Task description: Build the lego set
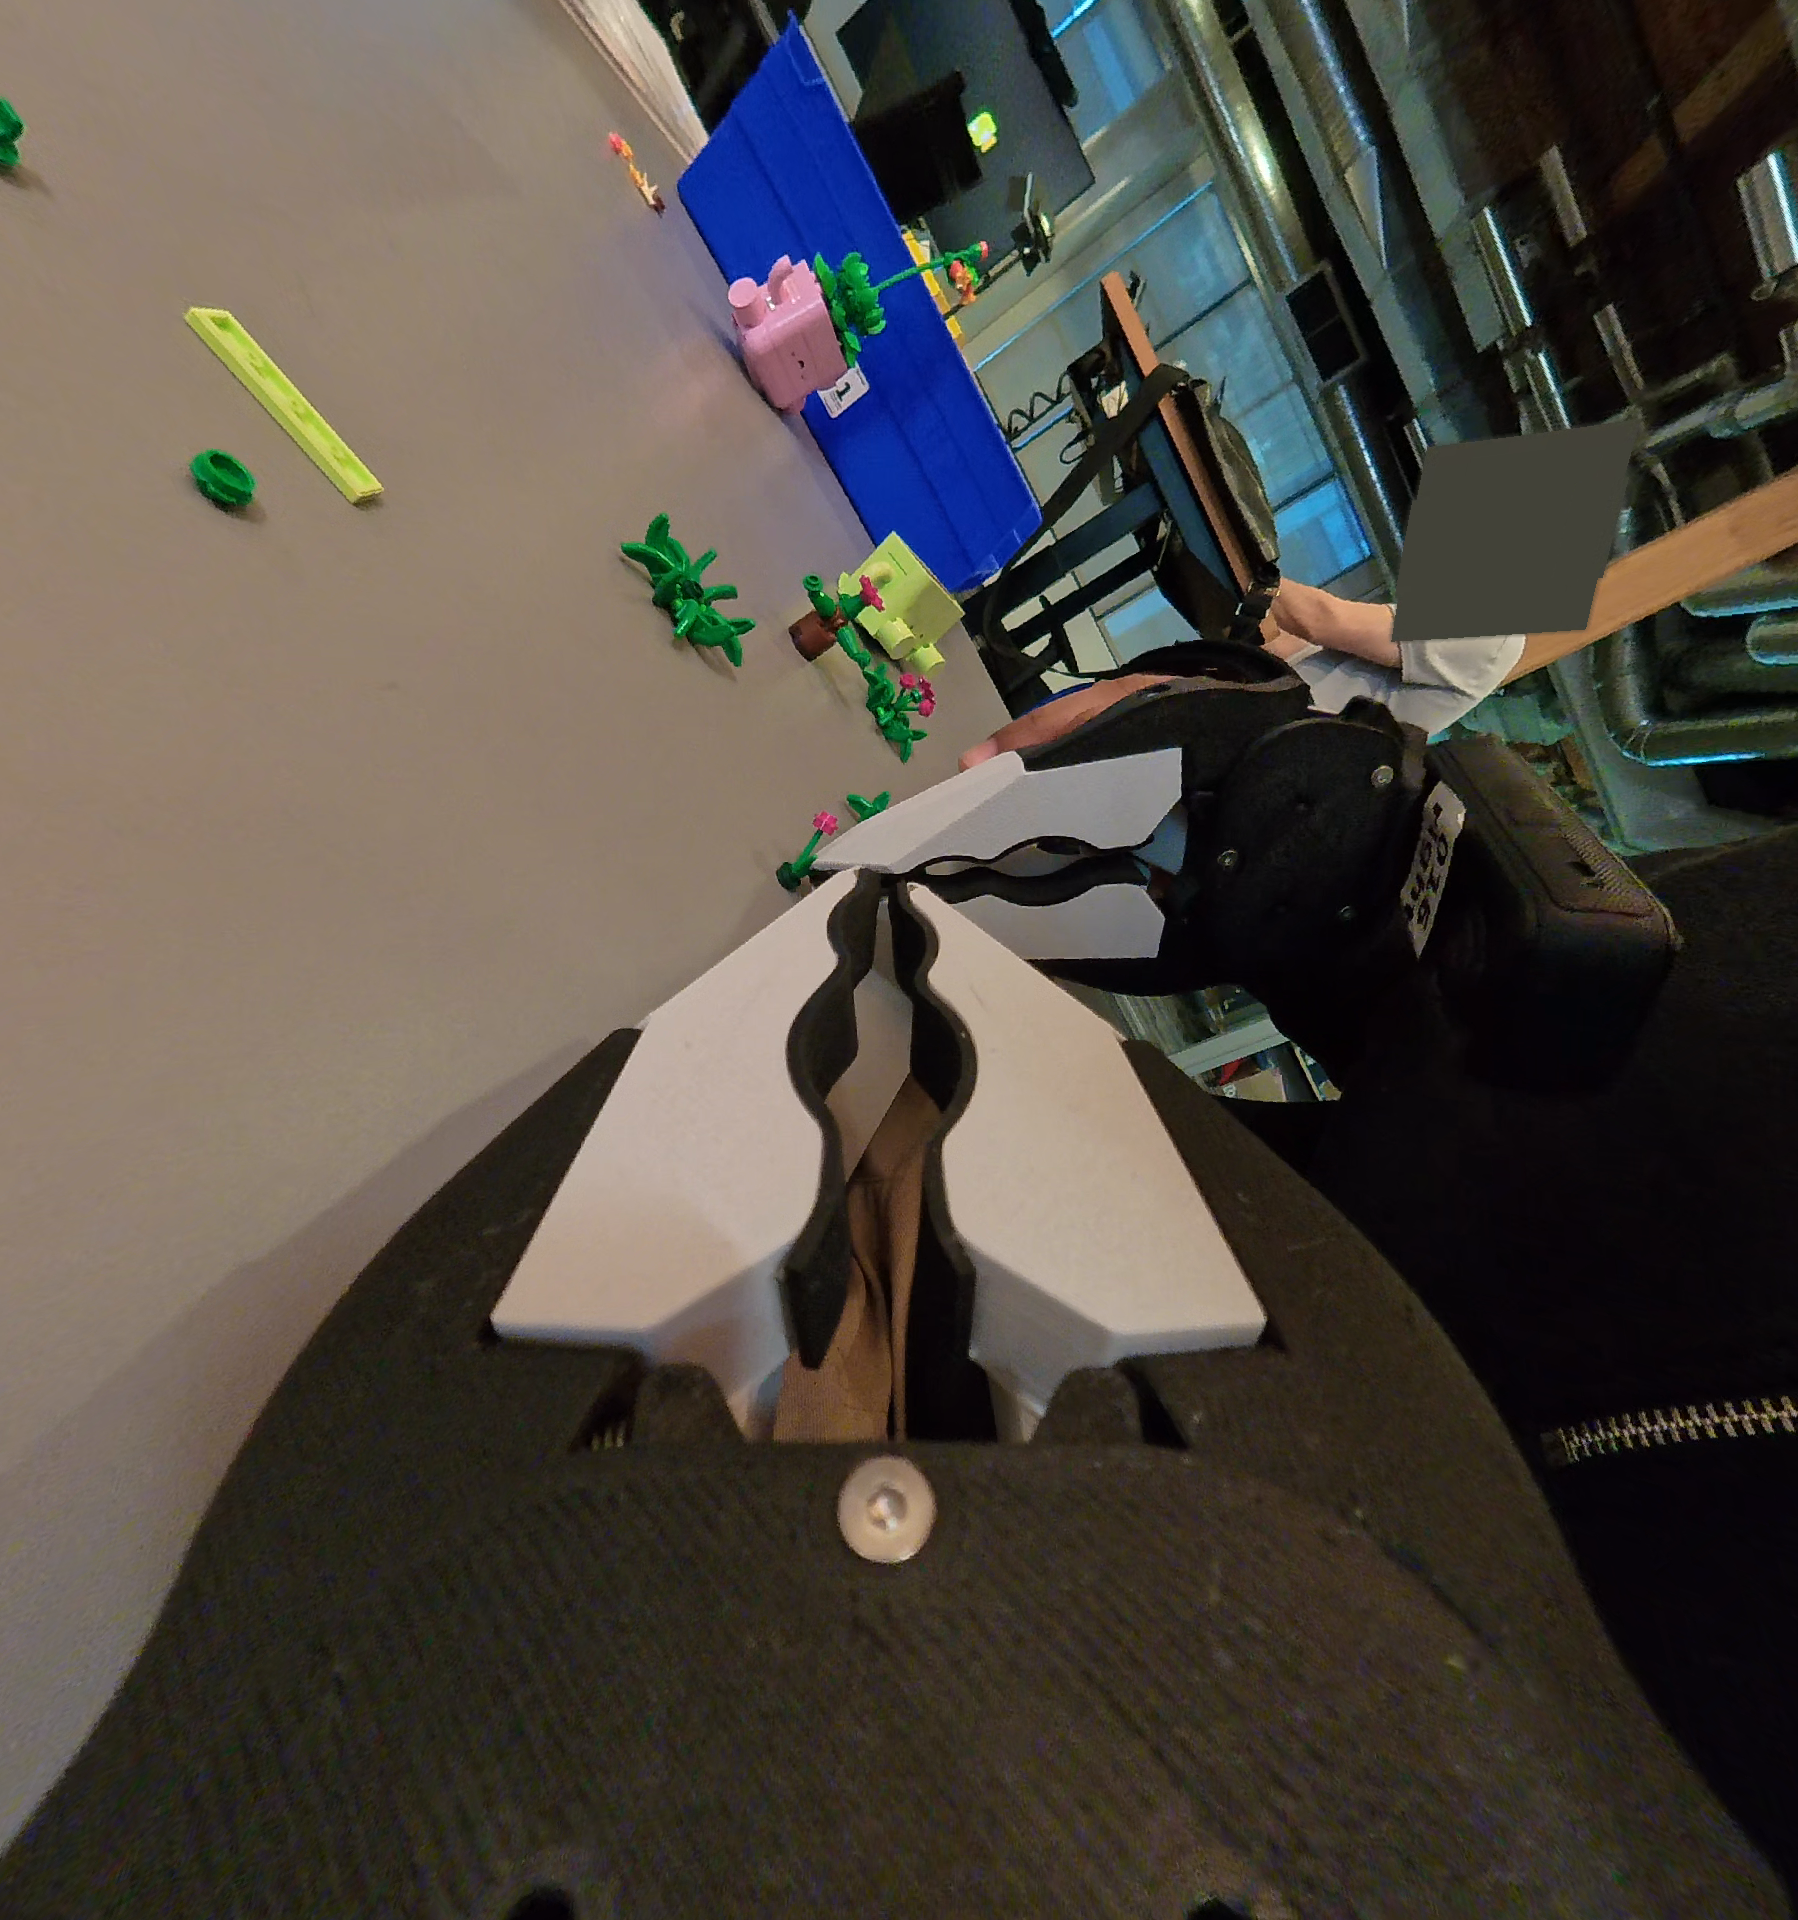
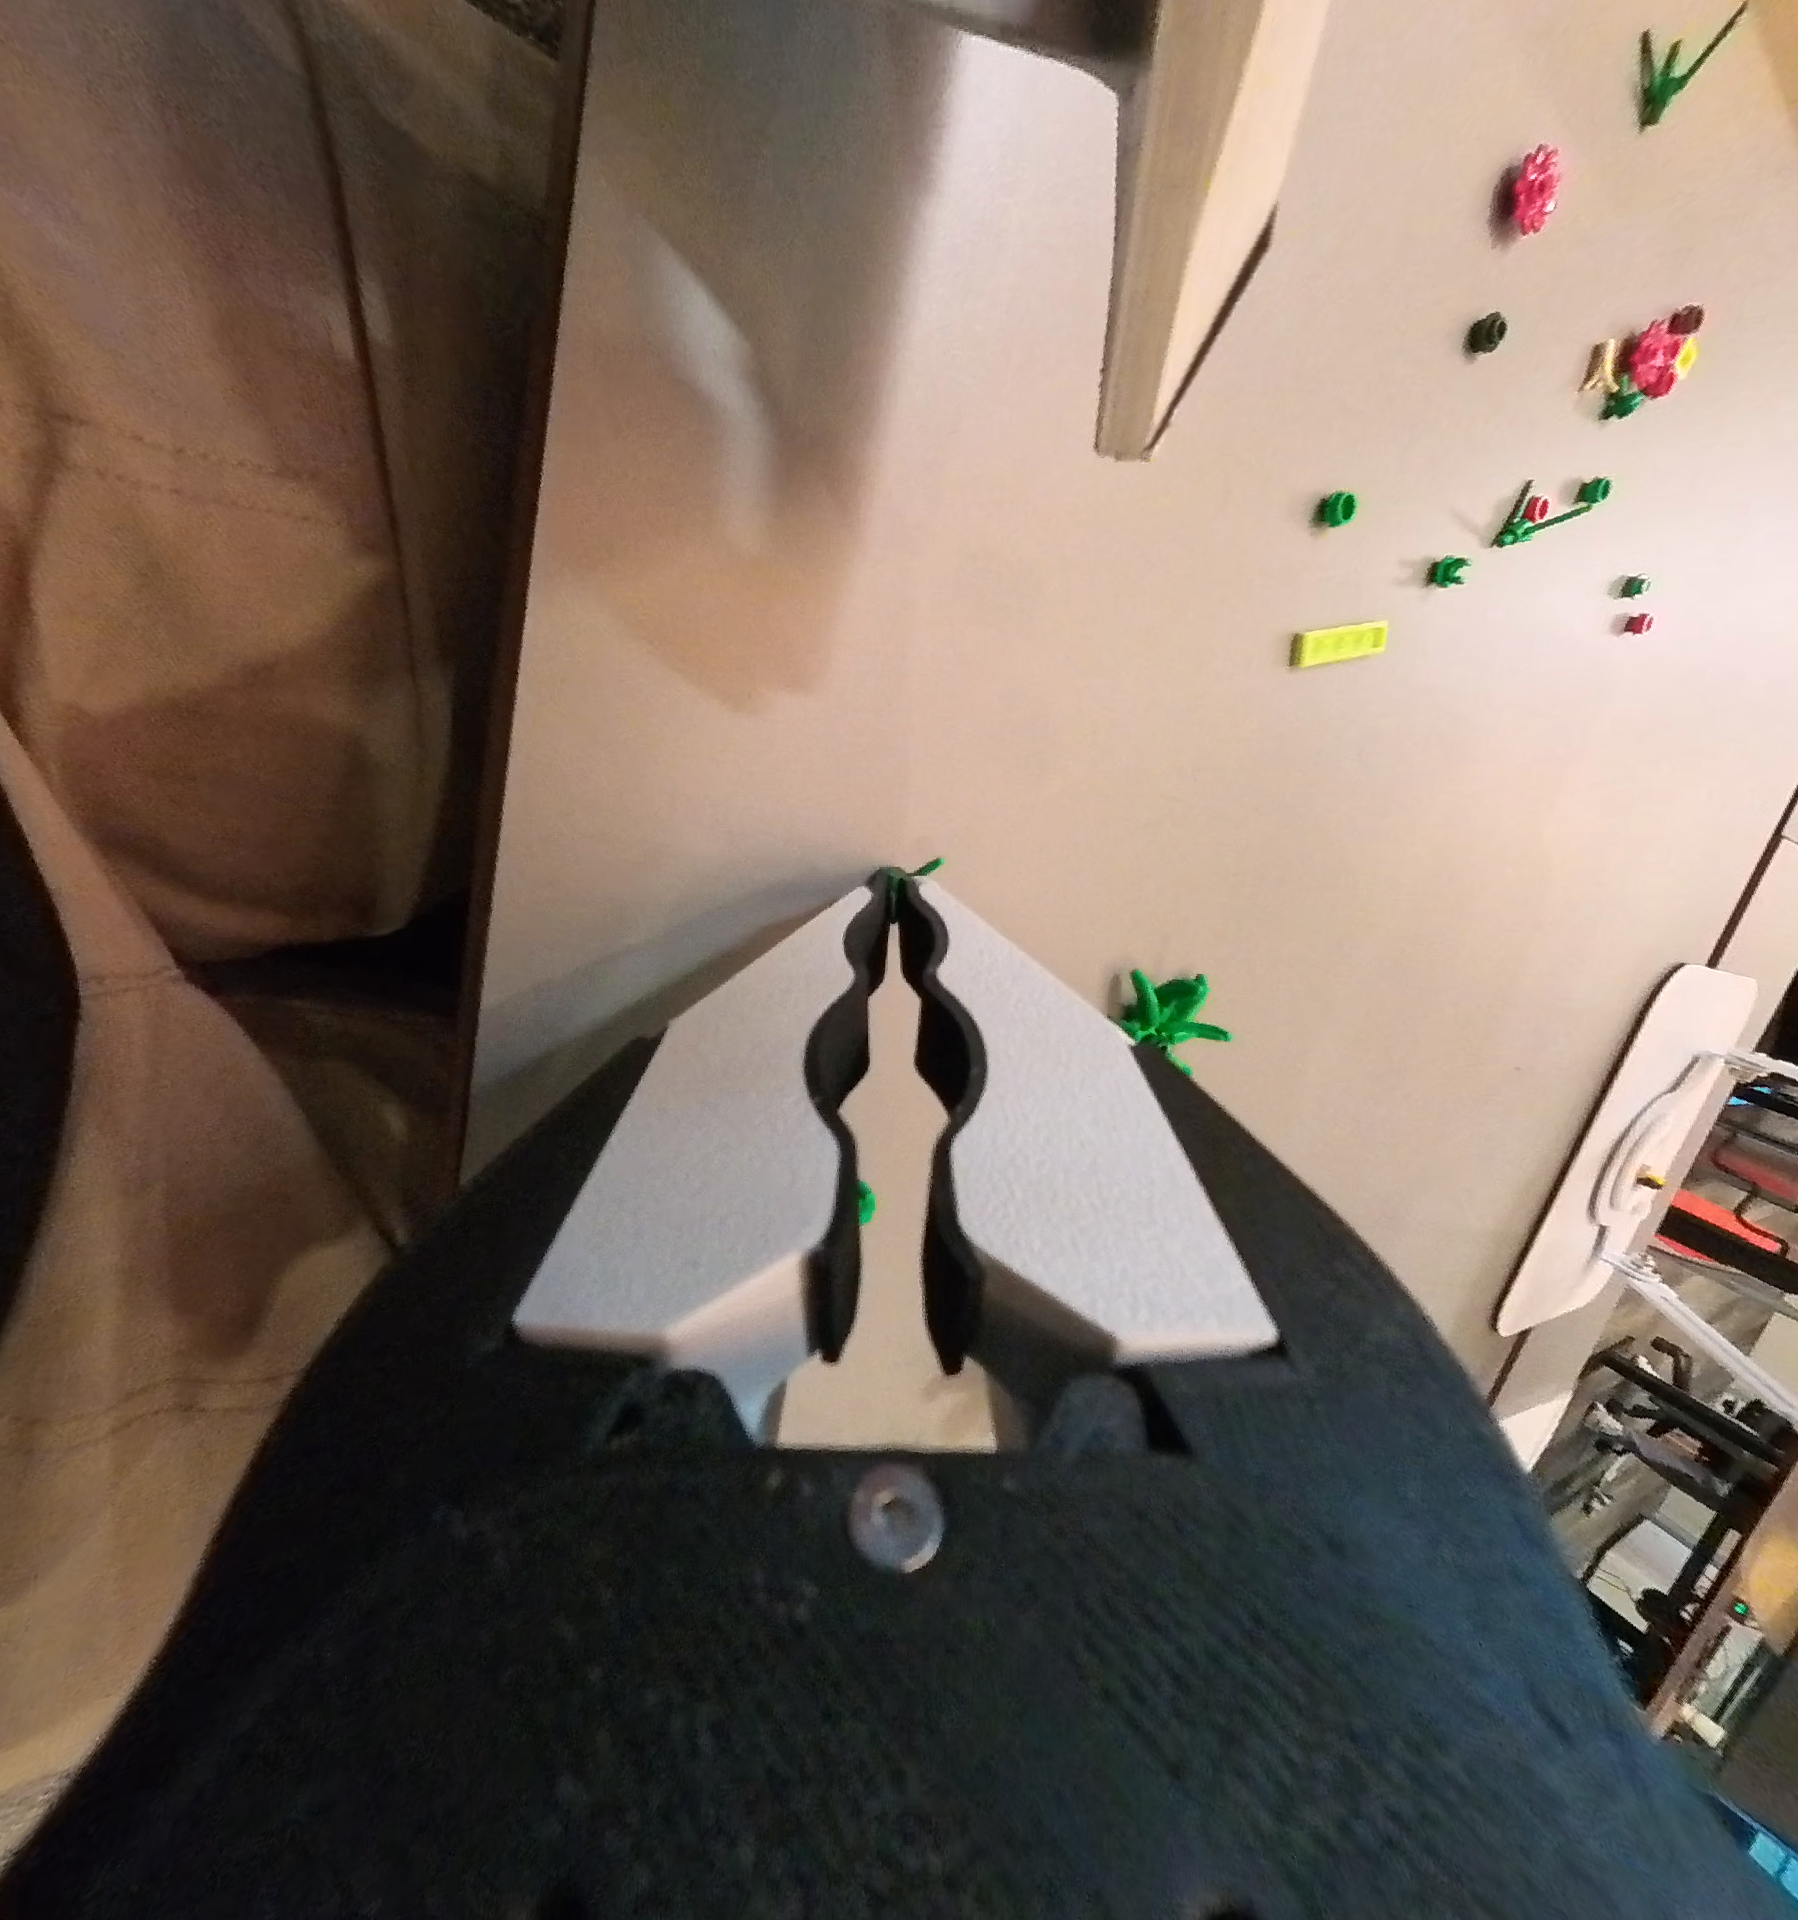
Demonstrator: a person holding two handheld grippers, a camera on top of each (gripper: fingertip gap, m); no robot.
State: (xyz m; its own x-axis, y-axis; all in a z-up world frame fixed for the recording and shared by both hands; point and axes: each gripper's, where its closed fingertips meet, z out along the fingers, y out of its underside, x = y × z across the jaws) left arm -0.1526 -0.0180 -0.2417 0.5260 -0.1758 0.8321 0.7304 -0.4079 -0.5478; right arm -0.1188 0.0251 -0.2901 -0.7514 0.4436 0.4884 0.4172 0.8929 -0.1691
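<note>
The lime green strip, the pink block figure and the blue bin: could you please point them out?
lime green strip [image 1: 282, 405], left wrist view, middle.
pink block figure [image 1: 786, 338], left wrist view, body.
blue bin [image 1: 916, 436], left wrist view, side wall.

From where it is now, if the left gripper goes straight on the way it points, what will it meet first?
Most likely the right gripper: its white fingers cross right at the tips of the left gripper. They look almost touching, though depth is unclear.
</note>
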